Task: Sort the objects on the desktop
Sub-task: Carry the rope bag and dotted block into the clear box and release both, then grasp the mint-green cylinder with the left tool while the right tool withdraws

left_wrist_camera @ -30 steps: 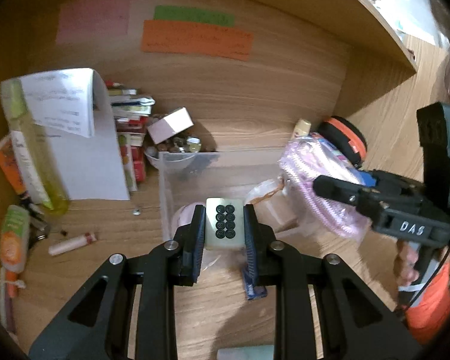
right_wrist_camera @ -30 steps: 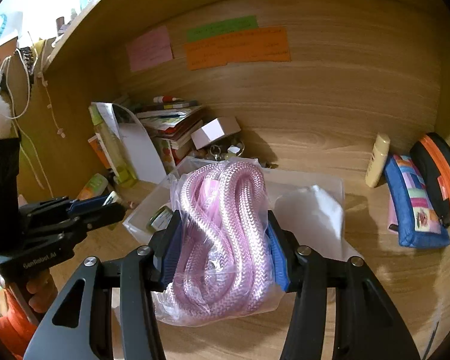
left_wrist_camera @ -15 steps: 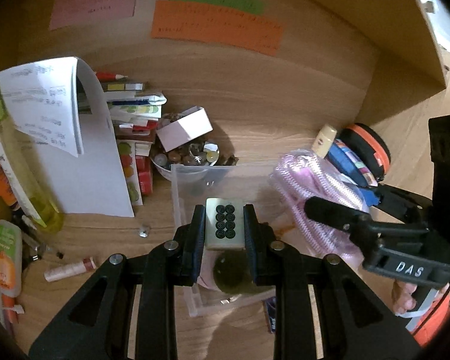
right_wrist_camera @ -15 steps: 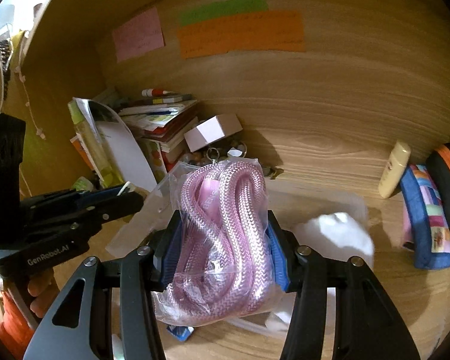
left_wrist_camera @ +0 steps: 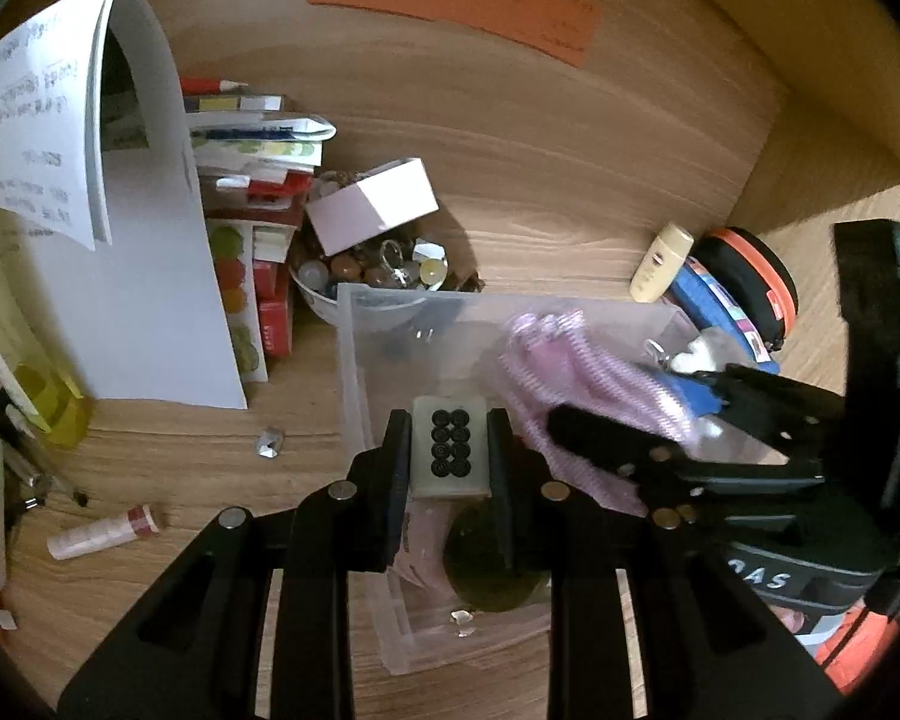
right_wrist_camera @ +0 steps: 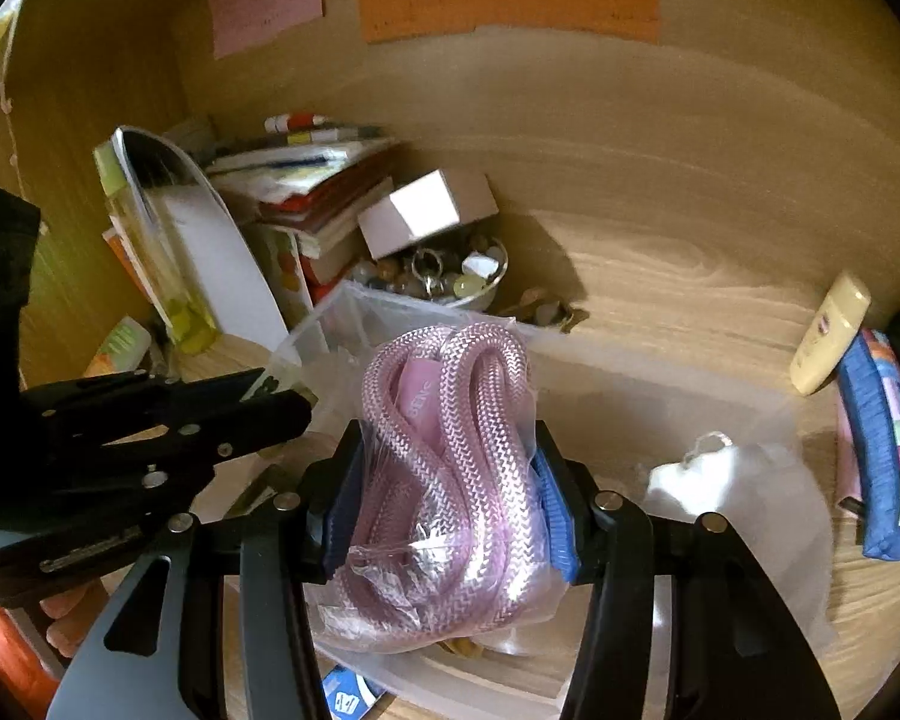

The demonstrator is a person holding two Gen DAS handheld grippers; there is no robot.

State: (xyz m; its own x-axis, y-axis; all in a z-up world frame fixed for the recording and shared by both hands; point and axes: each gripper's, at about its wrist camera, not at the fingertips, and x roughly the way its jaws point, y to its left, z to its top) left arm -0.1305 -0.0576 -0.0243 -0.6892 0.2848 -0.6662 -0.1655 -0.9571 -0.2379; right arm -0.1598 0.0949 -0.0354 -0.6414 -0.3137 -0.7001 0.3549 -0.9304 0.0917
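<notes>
My left gripper (left_wrist_camera: pixel 449 447) is shut on a small pale remote with black round buttons (left_wrist_camera: pixel 449 443) and holds it over the near half of a clear plastic bin (left_wrist_camera: pixel 354 378). My right gripper (right_wrist_camera: pixel 450 480) is shut on a bagged coil of pink rope (right_wrist_camera: pixel 450 480) and holds it over the same bin (right_wrist_camera: pixel 660 396). The rope (left_wrist_camera: pixel 576 360) and the right gripper also show at the right of the left wrist view. A dark round lid (left_wrist_camera: pixel 492 564) and a white crumpled bag (right_wrist_camera: pixel 720 474) lie inside the bin.
A bowl of trinkets (left_wrist_camera: pixel 384 270) with a white box (left_wrist_camera: pixel 378 204) on it stands behind the bin. Stacked books (left_wrist_camera: pixel 252 150), a curled paper (left_wrist_camera: pixel 90 180) and a yellow bottle (right_wrist_camera: pixel 168 276) stand at left. A lip balm (left_wrist_camera: pixel 102 534) lies on the desk. Pouches (right_wrist_camera: pixel 882 438) and a cream tube (right_wrist_camera: pixel 828 336) sit at right.
Both grippers have moved forward and down over the bin with their objects still held. The rope now hangs inside the bin's outline.
</notes>
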